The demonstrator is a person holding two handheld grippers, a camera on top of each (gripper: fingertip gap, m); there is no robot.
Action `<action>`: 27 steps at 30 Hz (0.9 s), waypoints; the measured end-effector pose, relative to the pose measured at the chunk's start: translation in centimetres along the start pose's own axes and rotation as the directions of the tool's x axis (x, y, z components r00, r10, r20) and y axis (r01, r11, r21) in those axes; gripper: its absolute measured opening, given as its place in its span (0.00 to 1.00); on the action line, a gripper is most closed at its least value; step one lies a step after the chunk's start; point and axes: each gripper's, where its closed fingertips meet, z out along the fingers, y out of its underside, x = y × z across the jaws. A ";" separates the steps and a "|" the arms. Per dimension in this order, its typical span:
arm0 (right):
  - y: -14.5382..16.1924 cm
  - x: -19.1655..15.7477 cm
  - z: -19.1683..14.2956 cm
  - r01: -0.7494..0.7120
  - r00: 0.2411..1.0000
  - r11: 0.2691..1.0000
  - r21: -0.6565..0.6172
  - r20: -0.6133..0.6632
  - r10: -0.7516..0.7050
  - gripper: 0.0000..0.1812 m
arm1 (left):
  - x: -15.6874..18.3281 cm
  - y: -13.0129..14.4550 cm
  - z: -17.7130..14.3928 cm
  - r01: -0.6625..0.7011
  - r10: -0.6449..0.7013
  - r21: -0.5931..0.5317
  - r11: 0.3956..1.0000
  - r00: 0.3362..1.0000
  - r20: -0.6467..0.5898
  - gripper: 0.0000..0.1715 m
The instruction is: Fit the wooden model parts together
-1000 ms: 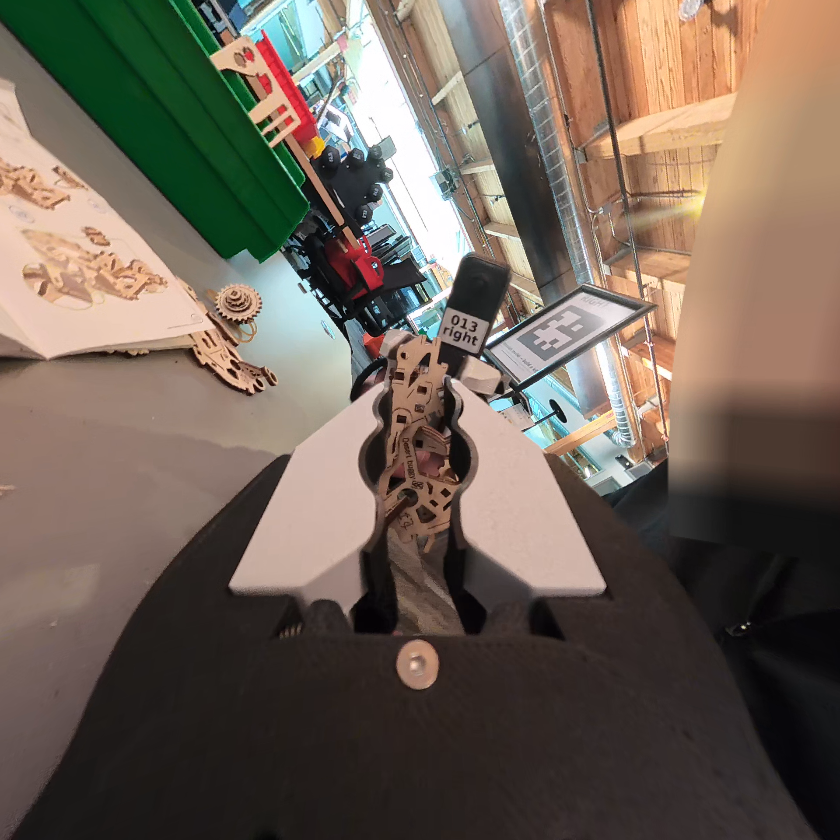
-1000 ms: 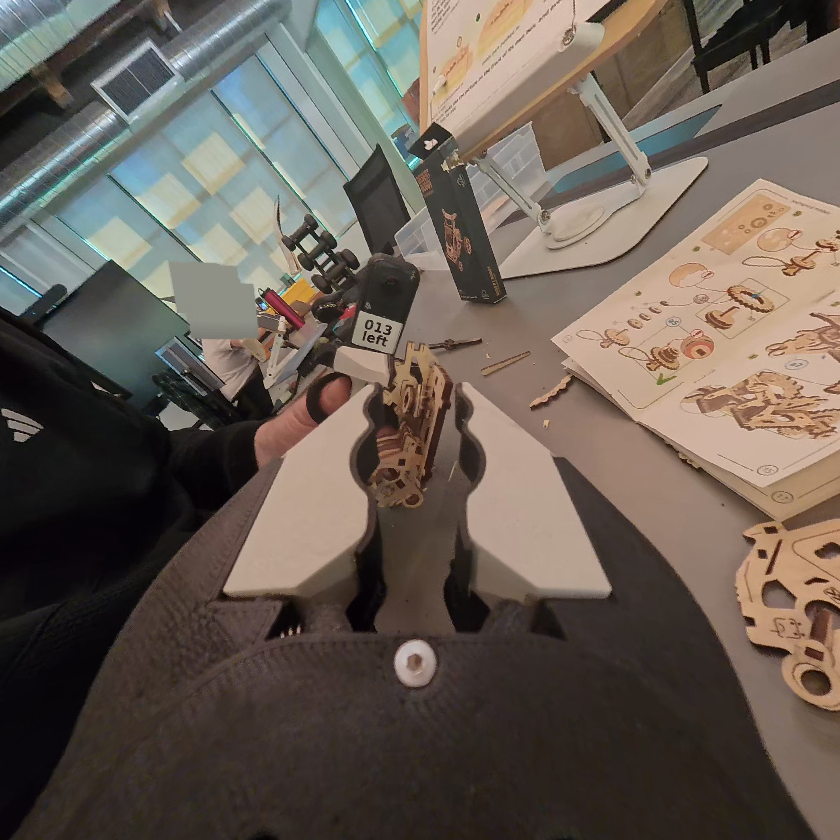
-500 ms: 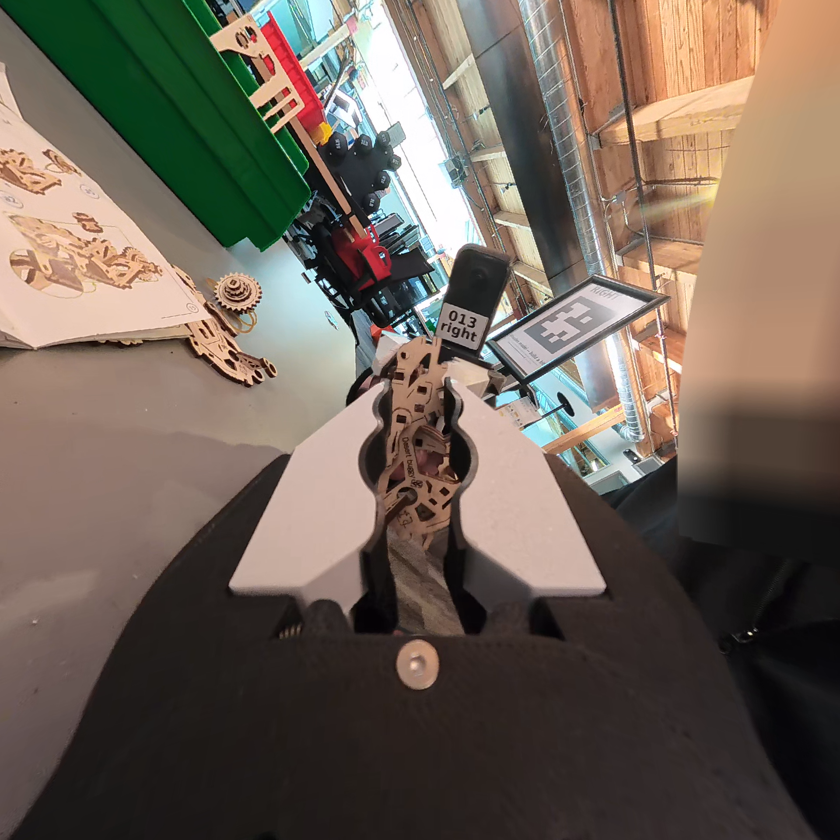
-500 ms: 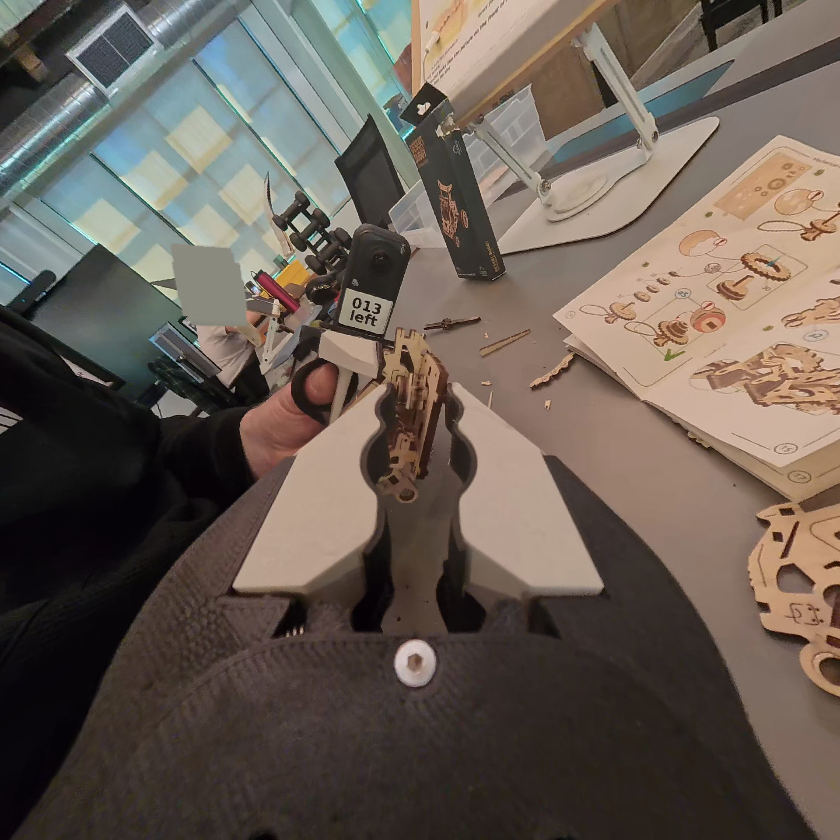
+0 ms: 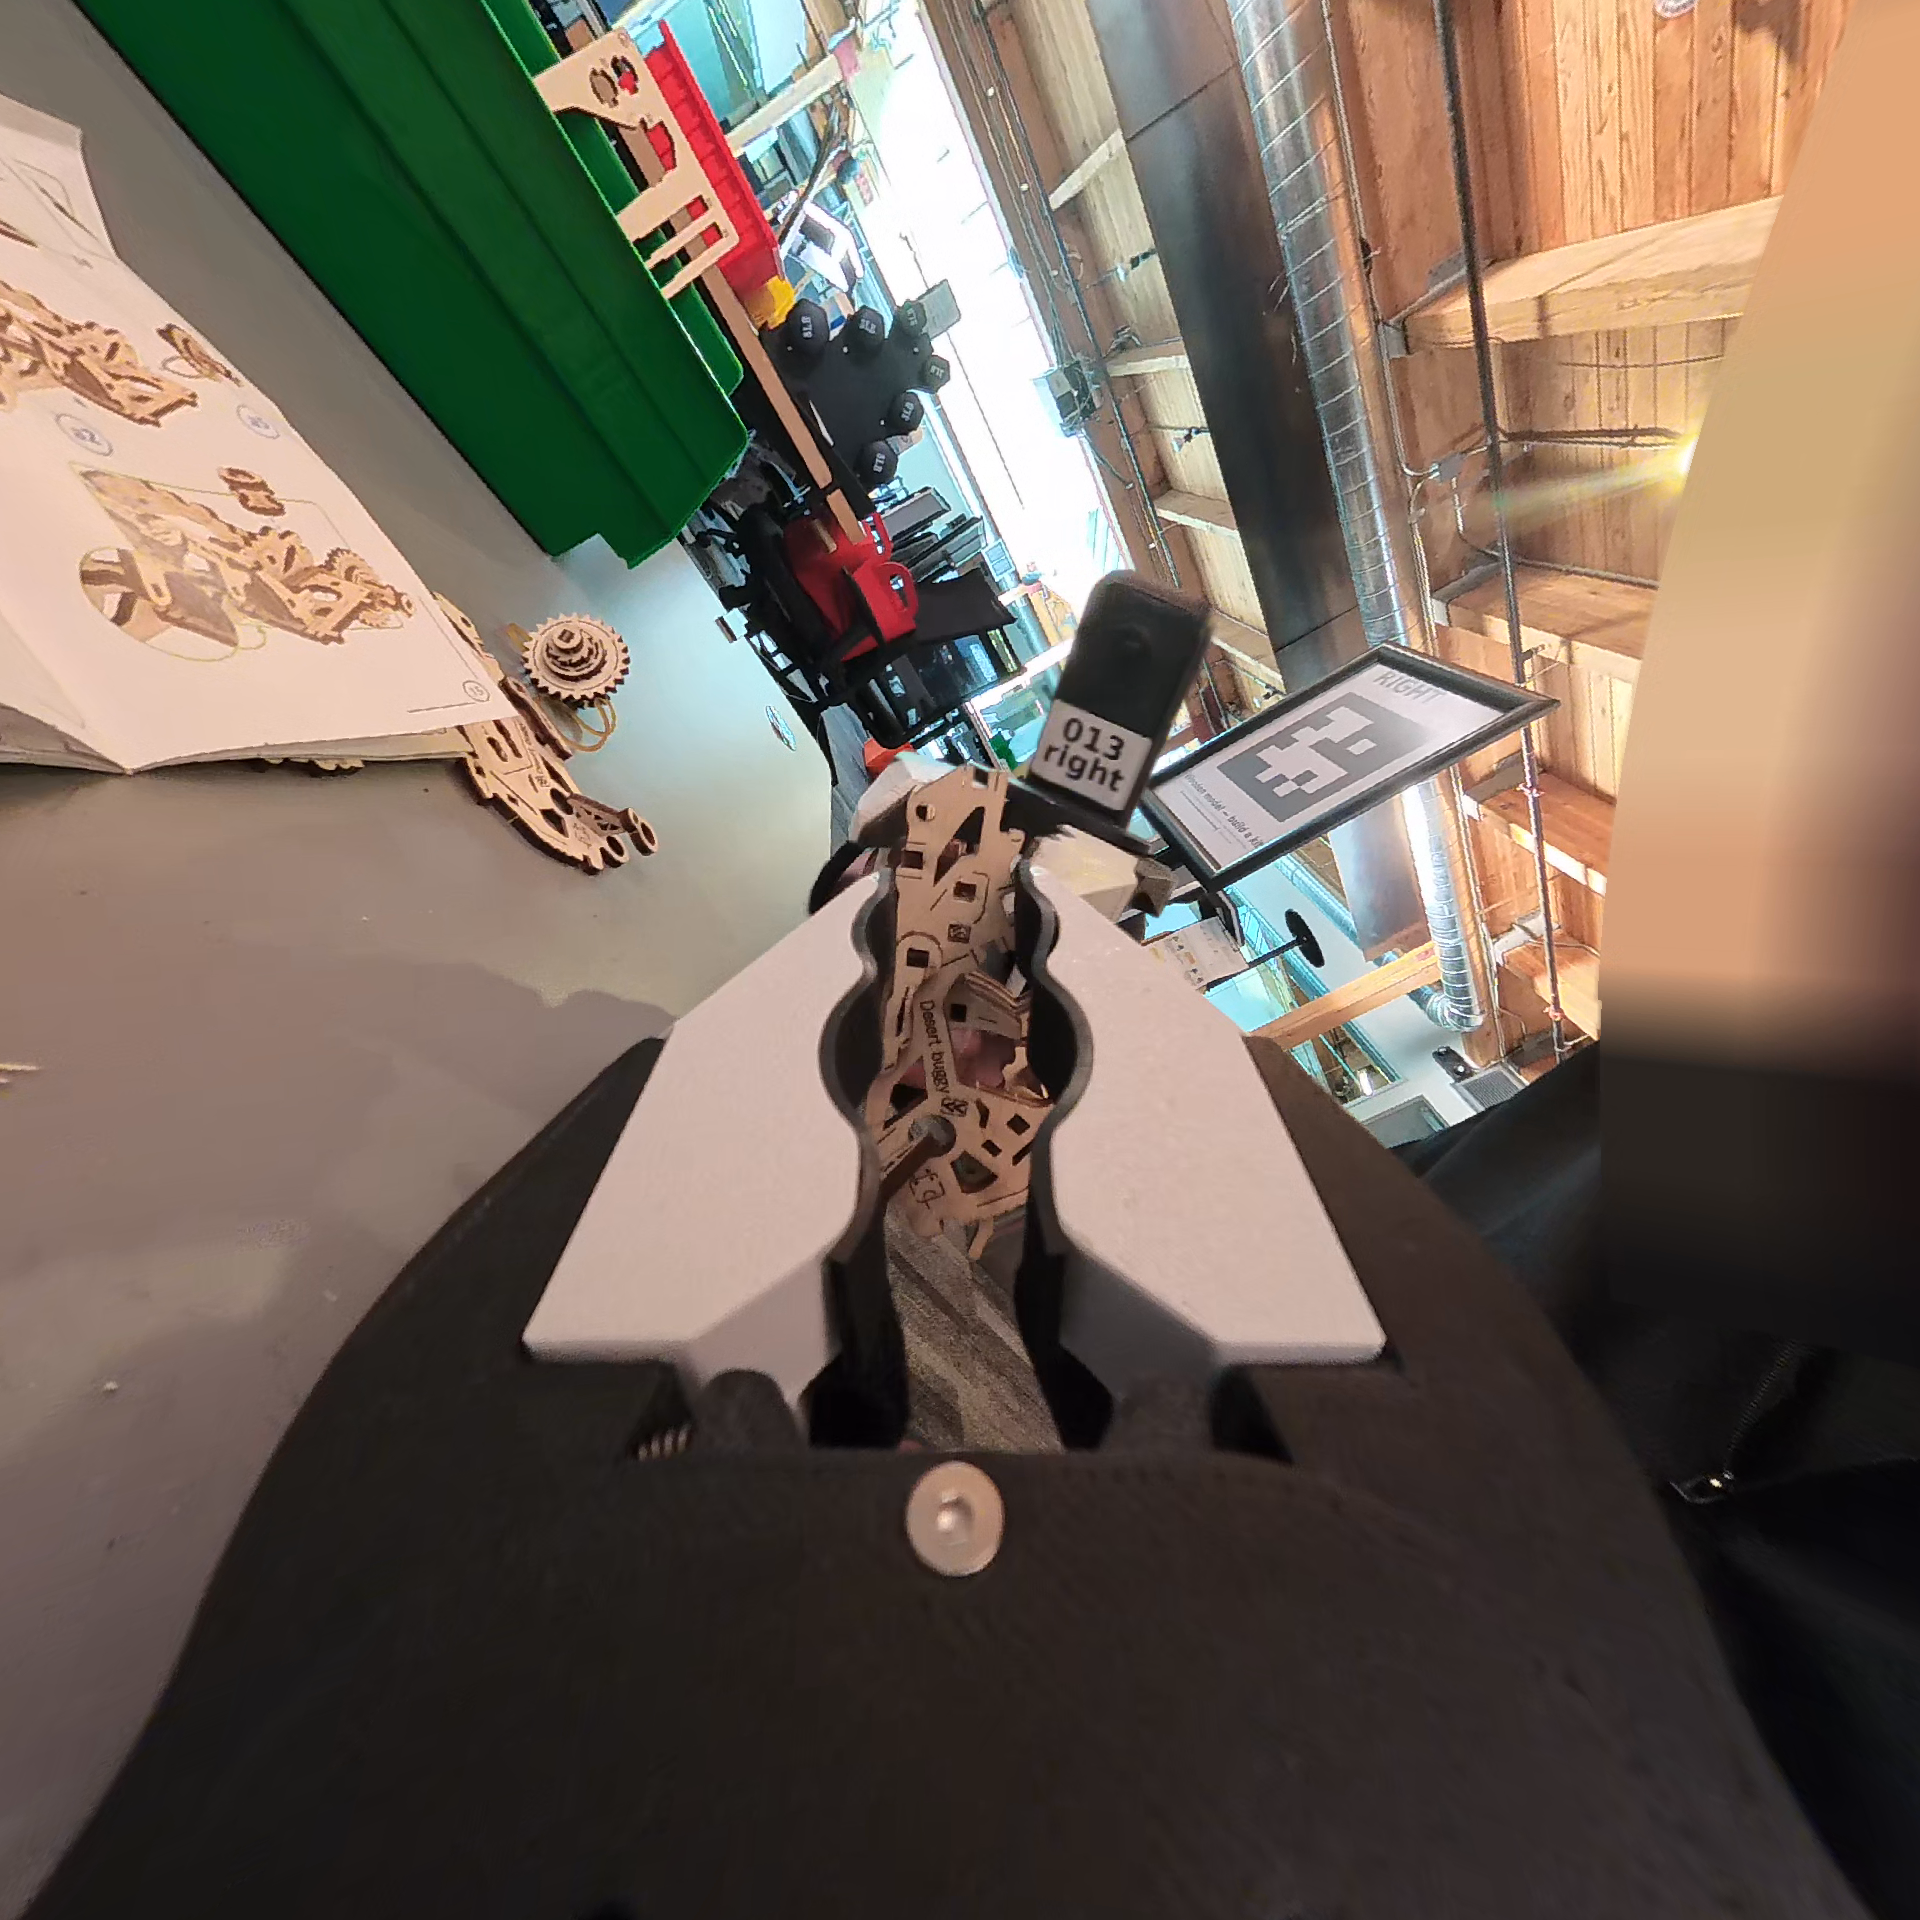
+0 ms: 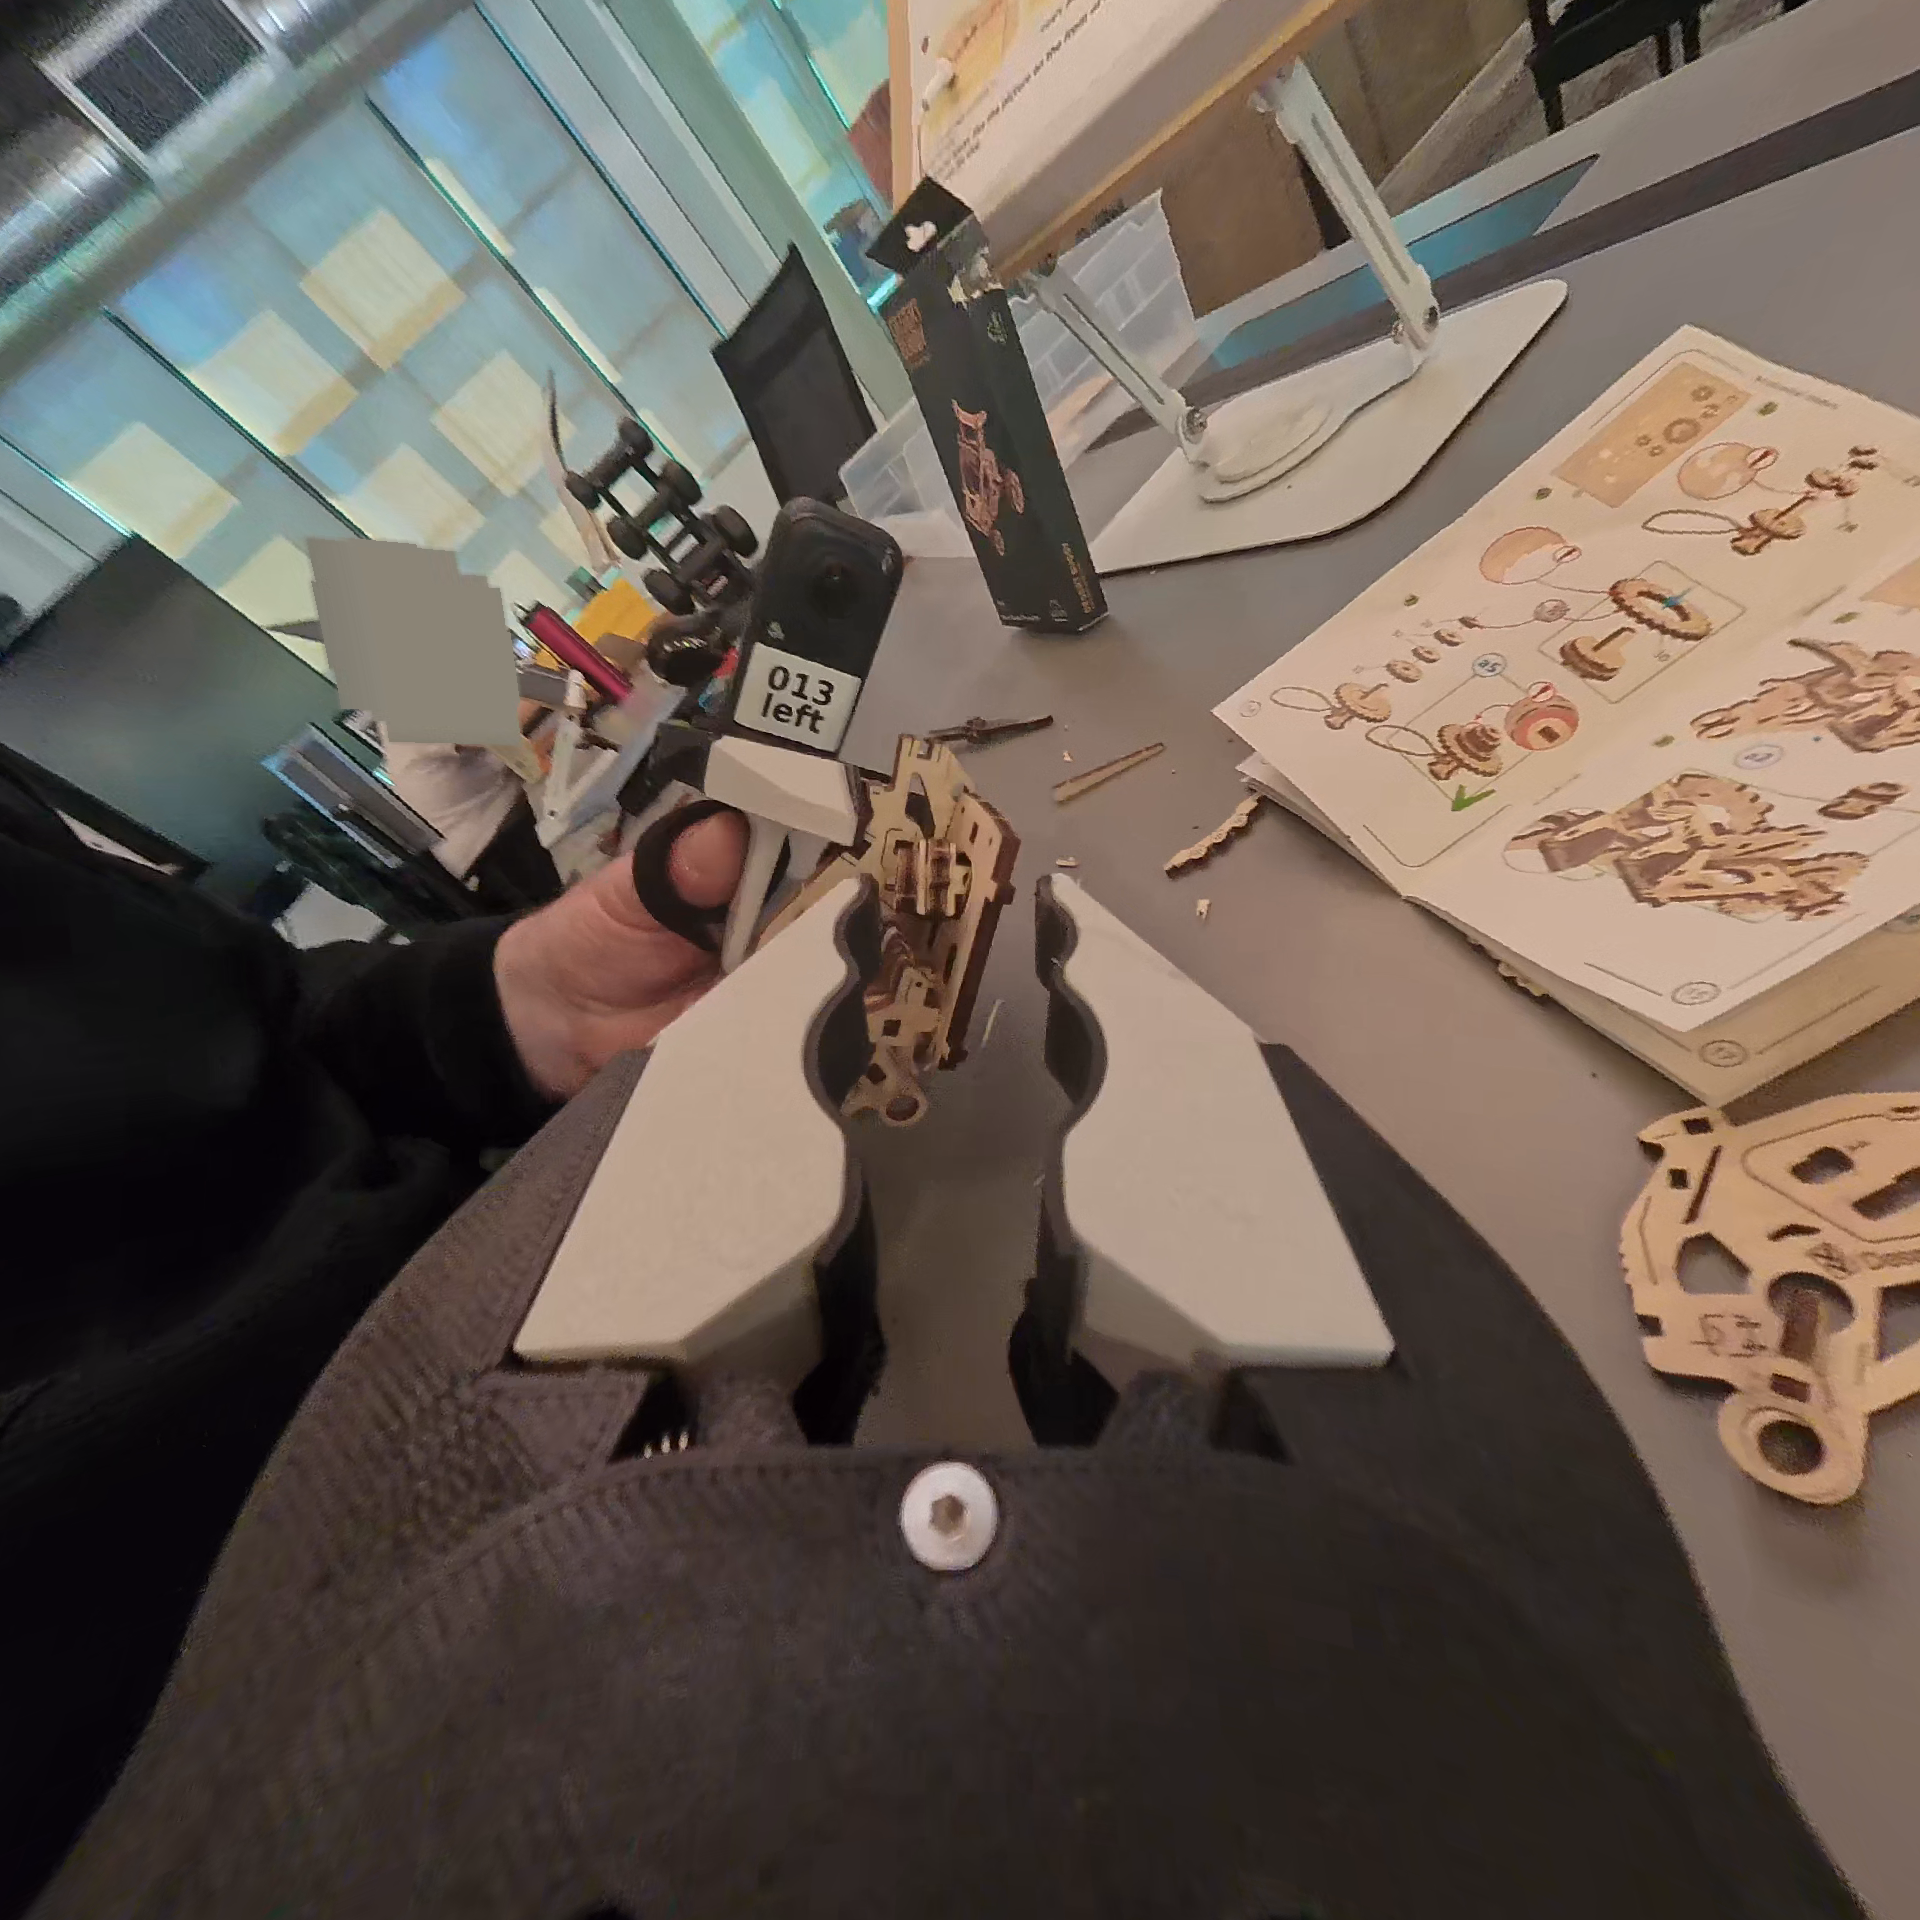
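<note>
Grey tabletop (image 6: 1299, 935) w/ open instruction booklet (image 6: 1662, 769) at right, loose wooden side panel (image 6: 1808, 1299) near its front edge, dark box (image 6: 987, 457) standing further back. Left gripper (image 5: 951, 935) jaws nearly closed, clamped on wooden model assembly (image 5: 956, 1039), held above table. Right gripper (image 6: 951, 914) jaws apart w/ clear gap; assembly (image 6: 914, 935) sits btwn its fingers, against left one, right finger not touching.

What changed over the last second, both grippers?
The right gripper opened: half a second ago it was closed around the wooden model assembly; now a clear gap shows on one side. The left gripper stays shut on the assembly. The loose wooden side panel and instruction booklet haven't moved.
</note>
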 end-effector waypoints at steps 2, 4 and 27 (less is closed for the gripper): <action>-0.1 0.0 -0.1 0.030 0.999 0.999 -0.013 -0.026 -0.030 0.16 | -0.1 0.0 0.0 0.001 -0.001 0.001 1.000 1.000 0.003 0.11; -0.2 0.2 -0.3 0.083 0.994 0.996 -0.033 -0.073 -0.086 0.16 | 0.0 0.0 0.0 0.005 -0.005 0.000 1.000 1.000 0.002 0.11; 1.9 0.2 -0.4 0.210 0.970 0.943 -0.258 -0.066 -0.234 0.16 | -0.7 1.8 0.4 0.051 -0.042 -0.173 0.984 0.997 0.058 0.11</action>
